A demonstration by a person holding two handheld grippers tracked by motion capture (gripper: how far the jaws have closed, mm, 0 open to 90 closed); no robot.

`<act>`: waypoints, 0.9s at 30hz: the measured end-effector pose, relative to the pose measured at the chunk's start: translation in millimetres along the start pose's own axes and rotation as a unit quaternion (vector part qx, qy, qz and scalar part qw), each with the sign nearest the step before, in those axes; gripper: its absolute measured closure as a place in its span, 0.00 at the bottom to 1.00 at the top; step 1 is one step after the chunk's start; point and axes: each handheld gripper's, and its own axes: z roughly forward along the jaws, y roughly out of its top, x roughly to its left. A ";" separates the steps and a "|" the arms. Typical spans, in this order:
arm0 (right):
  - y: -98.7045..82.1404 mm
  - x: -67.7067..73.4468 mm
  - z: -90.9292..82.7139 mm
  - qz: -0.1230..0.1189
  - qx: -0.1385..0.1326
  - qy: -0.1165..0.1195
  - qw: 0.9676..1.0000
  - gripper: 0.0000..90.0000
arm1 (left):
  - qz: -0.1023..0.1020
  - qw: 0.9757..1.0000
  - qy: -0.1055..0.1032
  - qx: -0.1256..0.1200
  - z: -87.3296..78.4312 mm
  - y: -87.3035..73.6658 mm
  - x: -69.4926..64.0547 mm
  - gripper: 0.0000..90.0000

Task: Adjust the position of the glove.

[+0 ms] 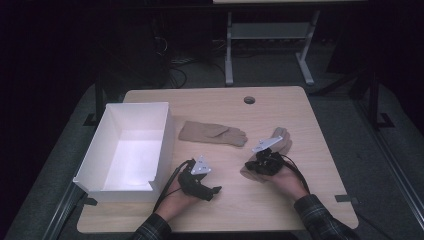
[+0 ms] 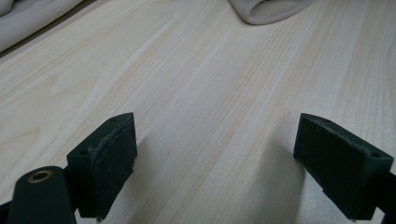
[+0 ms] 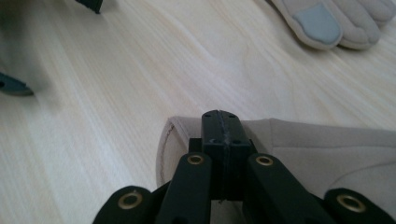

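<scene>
Gloves are the things in hand on this pale wooden table (image 1: 280,200): two beige ones, lying apart from each other. One glove (image 1: 212,133) lies flat near the middle of the table, just right of a white box (image 1: 150,117) that stands open at the table's left side; its fingertips point to the right, and in the right gripper view they show at the upper right, one of them with a grey patch. The other glove (image 1: 280,141) lies further right, partly under the right gripper (image 1: 261,165). In the right gripper view this gripper's two black jaws stand pressed together, with no gap between the pads, directly over the cuff end of the near glove (image 3: 299,144); whether any of the cloth is pinched between them cannot be told, since the jaws hide the spot. The left gripper (image 1: 212,190) rests low over bare table, between the box and the right gripper, held in the person's left hand (image 1: 175,200). Its jaws stand wide apart in the left gripper view, with only wood grain between them and nothing held. In that view, cloth of the gloves shows at the top edge, well ahead of the jaws. Both forearms wear plaid sleeves (image 1: 320,217).
</scene>
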 end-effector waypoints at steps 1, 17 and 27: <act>-1.8 0.1 -1.5 -0.002 0.001 0.001 1.000 1.00 | 0.000 1.000 0.000 0.000 0.1 0.0 0.0 0.14; -37.7 2.5 -34.9 0.008 0.014 0.009 1.000 1.00 | -0.001 1.000 0.001 0.000 -0.1 -0.2 -0.2 0.14; -50.1 0.5 -58.9 0.011 -0.015 -0.003 1.000 1.00 | -0.001 1.000 0.001 -0.001 0.0 -0.2 -0.2 0.14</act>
